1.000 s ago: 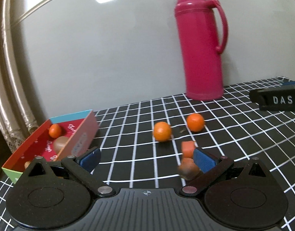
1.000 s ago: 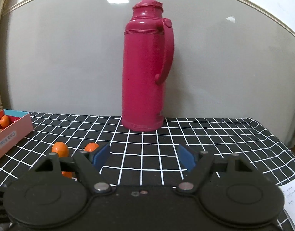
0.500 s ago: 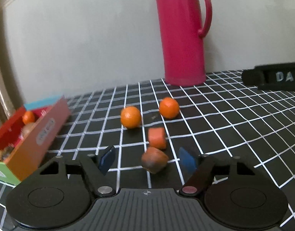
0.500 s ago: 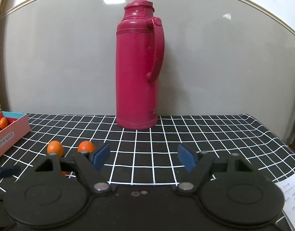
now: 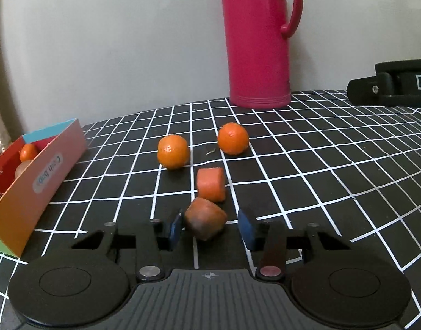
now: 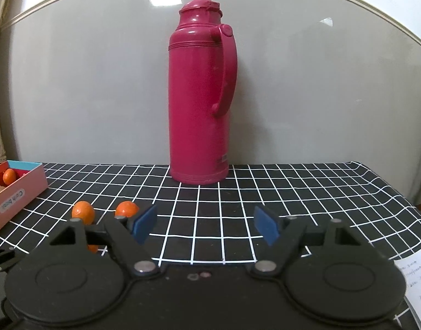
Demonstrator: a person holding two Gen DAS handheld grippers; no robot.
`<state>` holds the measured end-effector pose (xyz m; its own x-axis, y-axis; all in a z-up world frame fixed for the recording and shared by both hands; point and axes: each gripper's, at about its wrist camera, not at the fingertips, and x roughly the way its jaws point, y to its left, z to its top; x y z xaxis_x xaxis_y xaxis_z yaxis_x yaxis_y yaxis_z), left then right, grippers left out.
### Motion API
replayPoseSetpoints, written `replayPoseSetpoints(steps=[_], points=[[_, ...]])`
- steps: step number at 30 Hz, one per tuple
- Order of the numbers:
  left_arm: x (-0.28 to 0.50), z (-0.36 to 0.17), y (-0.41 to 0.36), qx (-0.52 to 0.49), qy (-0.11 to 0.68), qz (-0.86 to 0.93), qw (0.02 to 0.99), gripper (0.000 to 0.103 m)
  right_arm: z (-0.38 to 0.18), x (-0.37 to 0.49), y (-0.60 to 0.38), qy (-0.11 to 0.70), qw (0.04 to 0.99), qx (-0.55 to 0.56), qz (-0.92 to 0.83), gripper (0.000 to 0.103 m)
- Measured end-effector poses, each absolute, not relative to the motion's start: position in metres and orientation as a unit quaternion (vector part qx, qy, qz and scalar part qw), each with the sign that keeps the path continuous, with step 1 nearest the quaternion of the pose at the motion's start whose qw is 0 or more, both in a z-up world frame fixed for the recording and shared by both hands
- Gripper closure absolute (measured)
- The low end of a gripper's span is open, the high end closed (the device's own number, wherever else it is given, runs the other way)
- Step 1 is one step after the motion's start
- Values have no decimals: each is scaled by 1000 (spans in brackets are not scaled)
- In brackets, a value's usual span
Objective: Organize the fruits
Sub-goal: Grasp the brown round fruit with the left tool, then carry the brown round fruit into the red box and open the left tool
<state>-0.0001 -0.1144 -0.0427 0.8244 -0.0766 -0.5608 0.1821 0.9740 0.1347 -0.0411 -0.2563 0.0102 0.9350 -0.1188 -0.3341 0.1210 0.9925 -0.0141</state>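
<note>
- Fruits lie loose near the middle of the table (image 5: 334, 181), on its black checked cloth: a brown fruit (image 5: 205, 222), an orange chunk (image 5: 211, 184) touching it on the far side, and two tangerines (image 5: 173, 151) (image 5: 233, 138) further toward the back edge.
- Left claw (image 5: 210, 228) is released, its blue pads straddling the brown fruit; the left pad is just beside or touching it, the right pad stands apart.
- Right claw (image 6: 204, 224) is also released and grasps nothing, hovering above bare cloth toward the table's right side.
- Brown fruit looks small, light and lumpy, possibly soft. I judge a gentle squeeze across its widest middle safest, since a hard pinch may bruise it or squirt it out.
- Tangerines are round and likely to roll if nudged; take them across the middle as well.
- Box (image 5: 43, 176) at the left edge already contains a tangerine and a pale fruit, so it seems the destination.
- Orange chunk sits tight against the brown fruit and may be pushed along when the claw closes.
- Red thermos (image 6: 201, 96) stands upright at the back edge, well apart from the fruit.
- Paper sheet (image 6: 413, 288) lies at the right front corner.
</note>
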Motion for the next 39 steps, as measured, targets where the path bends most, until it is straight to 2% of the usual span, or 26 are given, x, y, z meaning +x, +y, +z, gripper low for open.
replayPoseSetpoints(steps=[1,2,19,29,39], points=[[0,-43,-115,92,287,-67,951,67,10,-41,-257,170,984,3,-61,26],[-1,-43,-114,92,287,-65,951,69,10,-41,-257,171,983,4,-60,26],[0,-21,-83,67,260,-39,963,69,12,-40,-254,171,984,9,-51,26],[15,14,4,61,219,60,972,69,14,-33,-230,168,986,1,-23,26],[58,10,88,26,245,135,960,69,10,-26,-210,174,985,-10,-6,26]])
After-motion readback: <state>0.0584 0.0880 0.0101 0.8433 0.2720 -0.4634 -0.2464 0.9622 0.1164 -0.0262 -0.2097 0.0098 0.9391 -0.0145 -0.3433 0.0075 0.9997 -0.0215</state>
